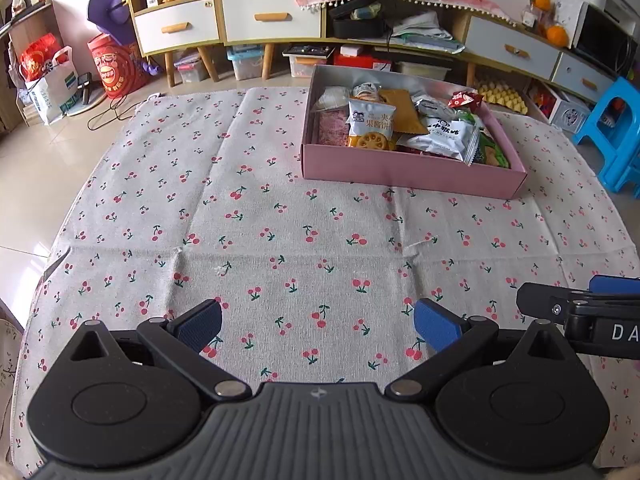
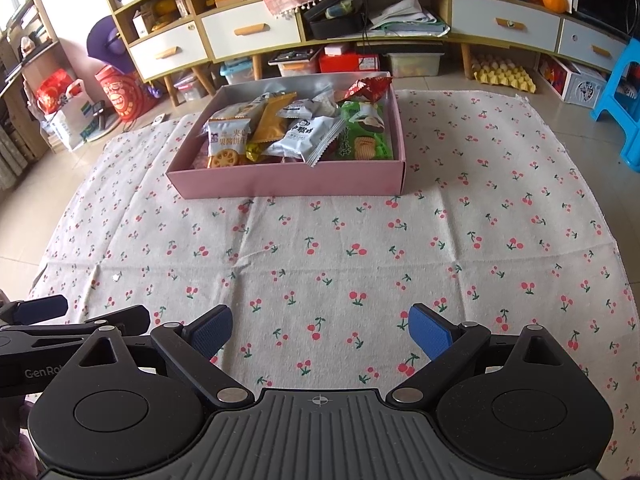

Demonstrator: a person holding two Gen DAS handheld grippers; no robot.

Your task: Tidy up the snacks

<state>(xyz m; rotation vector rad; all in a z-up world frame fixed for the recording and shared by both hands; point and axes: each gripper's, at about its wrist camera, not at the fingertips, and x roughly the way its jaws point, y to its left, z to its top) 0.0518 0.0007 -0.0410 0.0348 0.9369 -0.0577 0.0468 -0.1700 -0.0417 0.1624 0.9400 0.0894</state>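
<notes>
Snacks: a heap of packets lies in the pink box, upper middle of the right wrist view and upper right of centre in the left wrist view; a white biscuit packet with a yellow flower-shaped biscuit printed on it leans at the near left, a mustard-brown packet beside it, a white sachet over the middle, a green packet at the right, a red wrapper at the far right corner.
Box: the pink box sits on the cherry-print cloth, which seems to lie on the floor, so no bench here; no packet shows on the cloth outside it.
Step in hand: judging by how things lie, either the very start or the very end; I cannot tell which.
Left tool: the left tool is spread wide with nothing between its blue pads, low in its frame, well apart from the box.
Right tool: the right tool is likewise spread and empty, just beside the left one.
Next move: if sorting goes on, a reach forward to the box and a pinch on a loose top packet, likely the white sachet.
Hard to make out: packets underneath are covered; print is mostly unreadable; the person's hands are out of view; the far inner wall is partly hidden.
</notes>
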